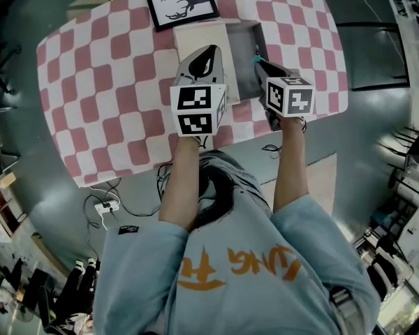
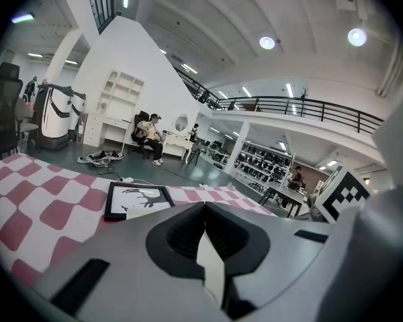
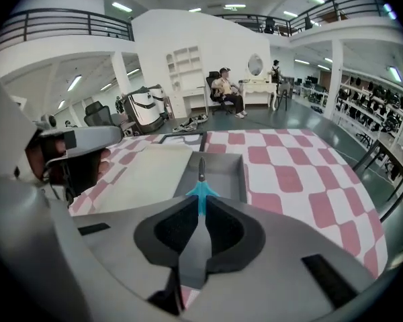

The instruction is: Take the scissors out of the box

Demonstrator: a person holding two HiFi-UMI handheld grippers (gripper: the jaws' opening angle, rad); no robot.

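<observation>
We have the scissors (image 3: pixel 201 194) pinched in the right gripper (image 3: pixel 201 206). Its jaws are nearly closed on the teal handle part, and the dark tip pokes out toward 12 o'clock. From the right gripper view the scissors hang over the open grey box (image 3: pixel 230 174) and seem clear of its floor, though we cannot tell how far above the rim they are. In the head view the teal end (image 1: pixel 257 59) shows just ahead of the right gripper (image 1: pixel 260 65), at the box's (image 1: pixel 246 44) 3 o'clock side.

The cream lid (image 1: pixel 195 37) lies flat at the box's 9 o'clock. The left gripper (image 1: pixel 208 56) sits over it with its jaw tips together (image 2: pixel 205 208). It grips nothing that we can see, and only the pale lid shows through the gap behind the tips. A framed antler picture (image 1: pixel 183 4) lies at the box's 11 o'clock on the pink checked tablecloth (image 1: pixel 112 82).

We judge the lift-out to be in hand. Next we should keep the grip firm, carry the scissors clear of the box wall toward 3 or 6 o'clock, and lay them on bare cloth.
</observation>
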